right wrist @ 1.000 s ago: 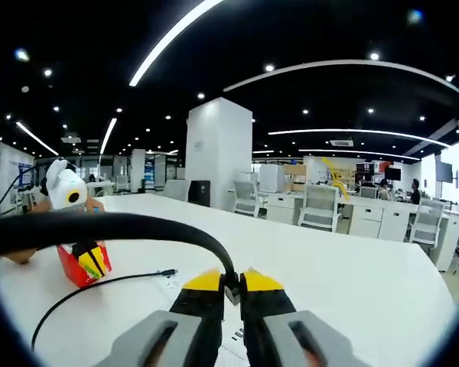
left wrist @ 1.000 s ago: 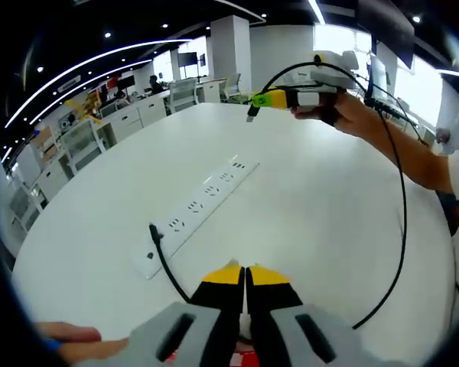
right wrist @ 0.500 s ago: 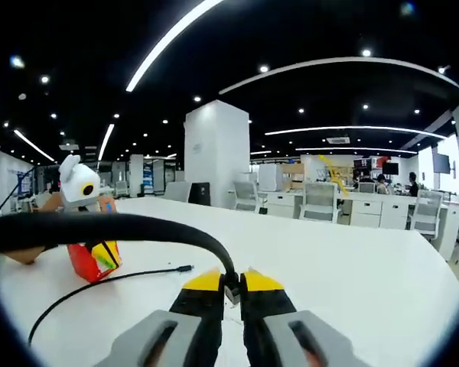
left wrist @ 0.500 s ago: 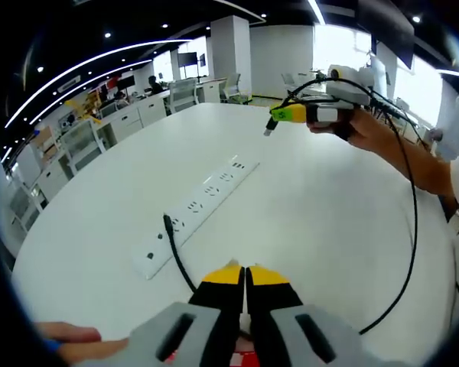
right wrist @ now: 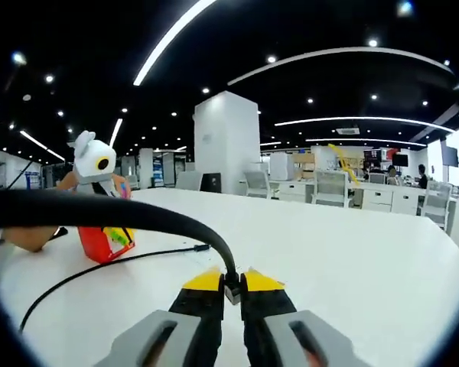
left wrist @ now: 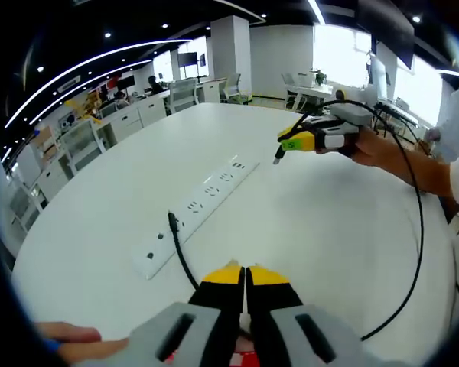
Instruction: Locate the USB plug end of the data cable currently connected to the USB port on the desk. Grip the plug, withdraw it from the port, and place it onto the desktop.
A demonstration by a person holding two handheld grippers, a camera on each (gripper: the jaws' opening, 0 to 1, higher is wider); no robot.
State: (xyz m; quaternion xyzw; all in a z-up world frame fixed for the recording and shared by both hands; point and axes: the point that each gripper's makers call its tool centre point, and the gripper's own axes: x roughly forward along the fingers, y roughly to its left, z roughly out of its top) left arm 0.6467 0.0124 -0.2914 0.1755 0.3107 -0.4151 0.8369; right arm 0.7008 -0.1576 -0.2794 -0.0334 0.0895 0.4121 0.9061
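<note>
My right tongs [right wrist: 231, 284], yellow-tipped on black, are clamped on the USB plug [right wrist: 231, 291] of a black data cable [right wrist: 99, 215]; the plug is a small silvery metal end pinched between the tips, held in the air above the white desk [right wrist: 352, 260]. In the left gripper view the right tongs [left wrist: 284, 148] hang over the far half of the desk [left wrist: 306, 229], my hand [left wrist: 382, 149] behind them, with the plug [left wrist: 277, 158] pointing down and clear of the surface. From the plug the one cable [left wrist: 413, 229] sweeps in a wide loop to the right and back down towards me. A second black cable end [left wrist: 173, 223] lies on the desk just beside the single white power strip [left wrist: 195, 210], which is long and narrow with several sockets. My left tongs [left wrist: 245, 281] are pressed together with nothing between the tips. In the right gripper view the left tongs [right wrist: 116, 233] show at the left, red-bodied with yellow tips, and that loose cable end [right wrist: 201, 248] lies on the desk nearby.
</note>
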